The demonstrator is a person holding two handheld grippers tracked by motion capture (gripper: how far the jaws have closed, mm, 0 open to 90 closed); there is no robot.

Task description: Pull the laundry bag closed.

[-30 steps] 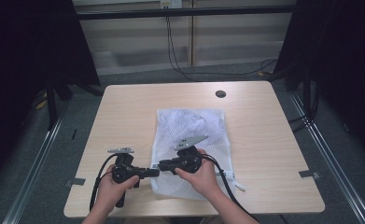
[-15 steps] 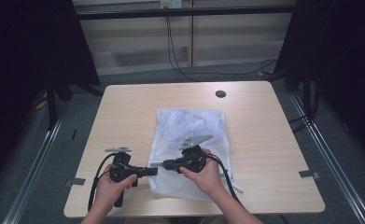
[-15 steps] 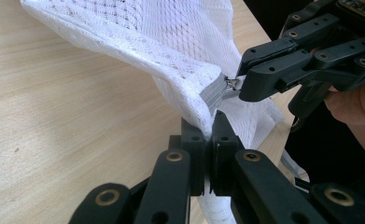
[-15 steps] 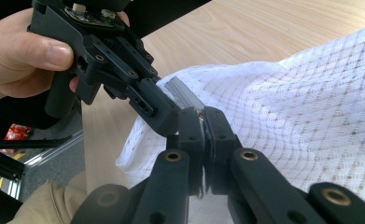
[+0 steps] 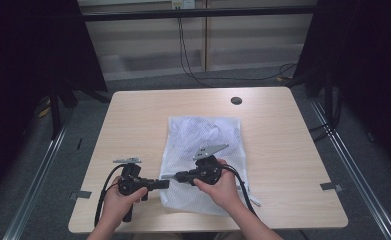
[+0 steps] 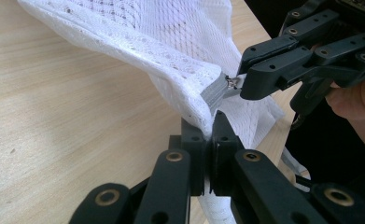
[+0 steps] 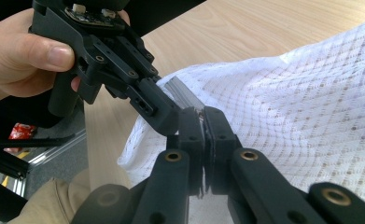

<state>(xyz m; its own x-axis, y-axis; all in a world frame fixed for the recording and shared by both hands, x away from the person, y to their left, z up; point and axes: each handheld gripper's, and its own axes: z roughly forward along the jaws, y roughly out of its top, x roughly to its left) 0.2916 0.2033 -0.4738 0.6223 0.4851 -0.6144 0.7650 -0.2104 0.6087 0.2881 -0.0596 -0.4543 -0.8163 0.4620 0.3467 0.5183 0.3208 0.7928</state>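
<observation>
Mesh, white and diamond-patterned, forms our laundry bag (image 5: pixel 203 150) lying flat at the wooden table's (image 5: pixel 283 150) six o'clock. Our left gripper (image 6: pixel 208 135) is clenched on its corner; our right gripper (image 7: pixel 202 122) pinches the metal zipper pull (image 6: pixel 230 84).

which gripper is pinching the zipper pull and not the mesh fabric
The right gripper: it clamps the small metal zipper pull. The left gripper bites the white mesh bag corner.

Left claw (image 5: pixel 164 183) clamped shut, right claw (image 5: pixel 172 176) shut, tips nearly meeting, seemingly level
</observation>
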